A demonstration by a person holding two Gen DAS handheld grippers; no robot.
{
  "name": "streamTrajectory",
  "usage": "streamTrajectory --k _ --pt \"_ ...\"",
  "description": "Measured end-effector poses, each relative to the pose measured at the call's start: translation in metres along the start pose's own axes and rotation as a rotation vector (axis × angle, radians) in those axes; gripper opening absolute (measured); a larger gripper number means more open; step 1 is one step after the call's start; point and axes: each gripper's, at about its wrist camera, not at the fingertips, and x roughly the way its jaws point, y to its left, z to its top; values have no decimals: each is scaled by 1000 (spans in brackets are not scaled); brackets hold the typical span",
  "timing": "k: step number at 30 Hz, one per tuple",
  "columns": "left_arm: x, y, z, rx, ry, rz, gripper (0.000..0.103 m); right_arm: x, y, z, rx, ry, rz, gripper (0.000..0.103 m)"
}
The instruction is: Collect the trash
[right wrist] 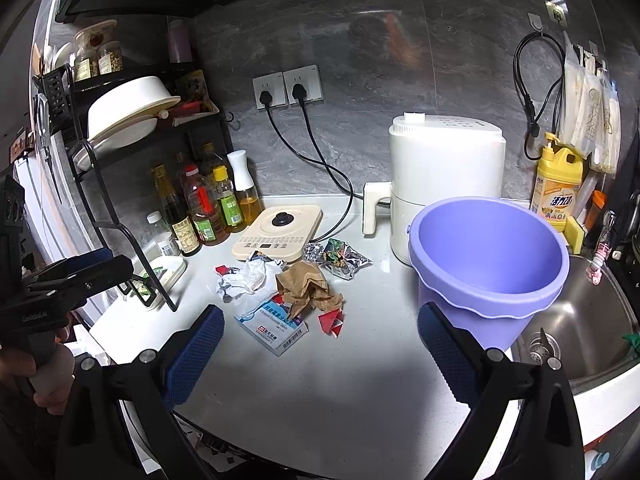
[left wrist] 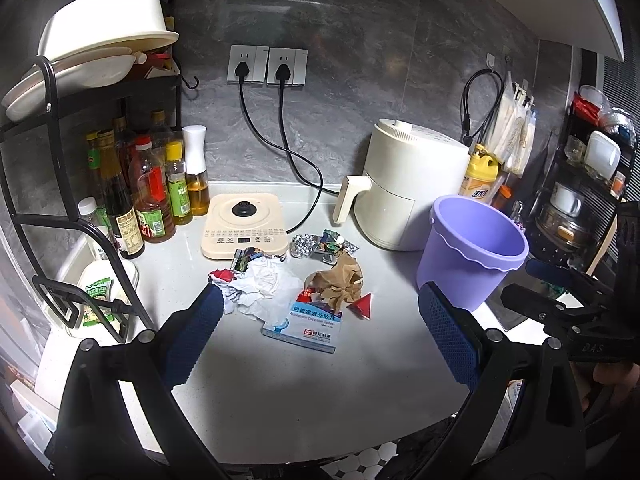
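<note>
On the white kitchen bench (left wrist: 320,380), the trash pile (left wrist: 304,284) lay ahead between your left gripper (left wrist: 320,320) jaws; both grippers' jaws stood spread, empty, purple bucket (right wrist: 488,264) beyond your right gripper (right wrist: 320,332).

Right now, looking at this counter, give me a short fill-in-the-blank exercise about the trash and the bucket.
1. The bucket on the counter is coloured ____.
2. The crumpled brown paper lies partly on top of the blue-and-white ____.
3. Inside, the bucket holds ____ trash so far.
4. Both the left hand-held gripper and the right hand-held gripper have their jaws ____.

Missing words: purple; medicine box; no; open
</note>
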Motion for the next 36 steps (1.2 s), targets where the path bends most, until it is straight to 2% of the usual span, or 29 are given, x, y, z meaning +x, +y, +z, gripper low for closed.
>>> streamTrajectory --k 36 --pt "-7 -5 -9 -22 -12 -2 97 -3 -5 -4 -5 -8 -15 95"
